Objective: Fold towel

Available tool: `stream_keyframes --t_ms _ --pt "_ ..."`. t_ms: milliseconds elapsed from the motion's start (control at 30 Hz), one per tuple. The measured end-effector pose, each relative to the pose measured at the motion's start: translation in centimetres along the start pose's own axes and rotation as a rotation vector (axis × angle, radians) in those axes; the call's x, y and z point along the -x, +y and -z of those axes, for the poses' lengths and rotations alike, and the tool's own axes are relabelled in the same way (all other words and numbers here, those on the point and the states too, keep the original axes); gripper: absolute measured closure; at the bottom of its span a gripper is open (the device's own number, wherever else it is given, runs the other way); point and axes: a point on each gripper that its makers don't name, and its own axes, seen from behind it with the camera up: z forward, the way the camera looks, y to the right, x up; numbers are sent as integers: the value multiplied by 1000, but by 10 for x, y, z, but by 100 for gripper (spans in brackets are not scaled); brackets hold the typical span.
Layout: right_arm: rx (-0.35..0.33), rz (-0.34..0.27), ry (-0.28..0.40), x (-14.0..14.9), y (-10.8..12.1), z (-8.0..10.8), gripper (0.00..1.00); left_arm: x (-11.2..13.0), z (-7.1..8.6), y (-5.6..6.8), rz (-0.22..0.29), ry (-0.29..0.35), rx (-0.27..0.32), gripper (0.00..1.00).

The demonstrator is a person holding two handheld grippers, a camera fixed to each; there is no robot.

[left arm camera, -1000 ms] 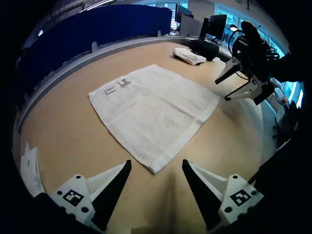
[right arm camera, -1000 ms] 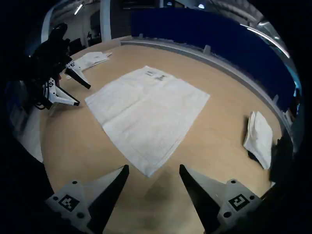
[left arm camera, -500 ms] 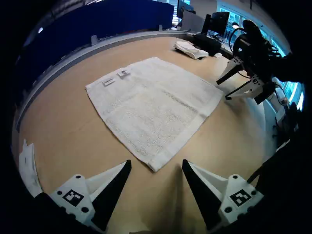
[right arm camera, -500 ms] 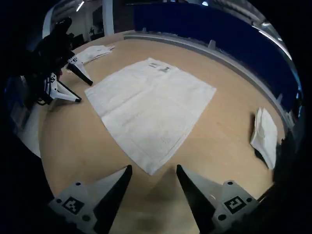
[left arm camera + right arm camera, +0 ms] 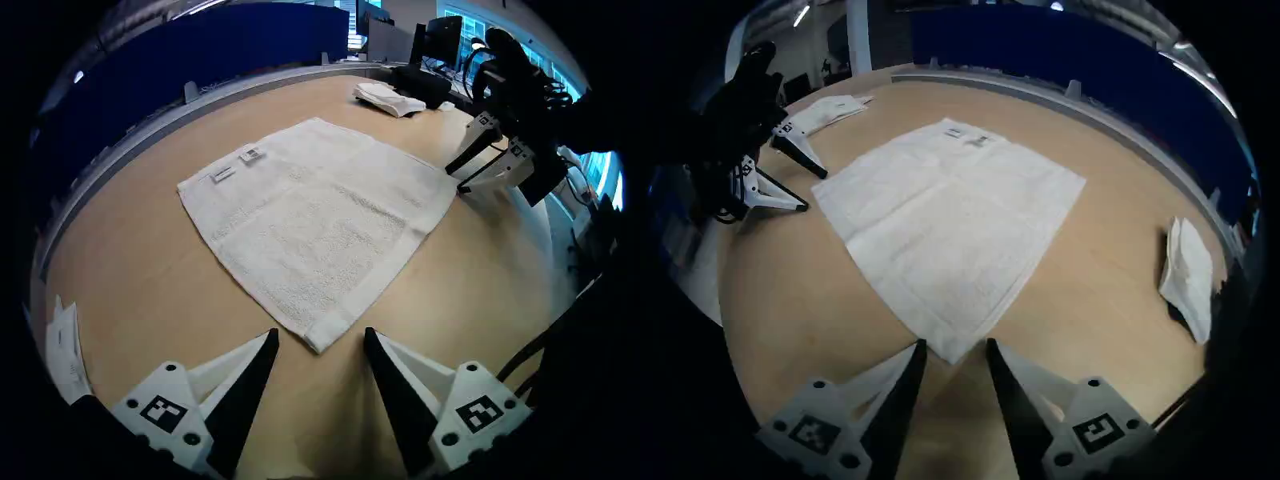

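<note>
Folding had not begun: the towel (image 5: pixel 320 216) lay fully spread and flat on the wooden table (image 5: pixel 136 248), with no crease or doubled layer anywhere on it. Its two small tags (image 5: pixel 237 164) sat on the towel's far edge.

The left gripper (image 5: pixel 320 332) was low at one near corner of the towel, fingers apart, with the thick hemmed corner lying in the gap and neither tip pressing on it. The right gripper (image 5: pixel 954 342) was at the neighbouring corner of the towel. Its fingers stood closer together yet open, the corner's point just between the tips and not pinched.

All of the task was left, as I judged it — both corners had to be gripped, carried over the towel to its far edge and laid down. A folded cloth (image 5: pixel 1192 276) lay well apart from the towel.
</note>
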Motion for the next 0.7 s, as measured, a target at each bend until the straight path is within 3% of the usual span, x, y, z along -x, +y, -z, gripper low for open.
stream_keyframes --t_ms 467,633,700 --pt "-6 2 -5 0 -2 -1 75 0 -3 4 4 -8 -11 62" --pt "-9 -7 -9 0 -1 0 81 0 -2 -2 24 -14 -31 80" --pt "-11 -13 -9 -1 -1 1 83 0 -2 -3 31 -16 -35 82"
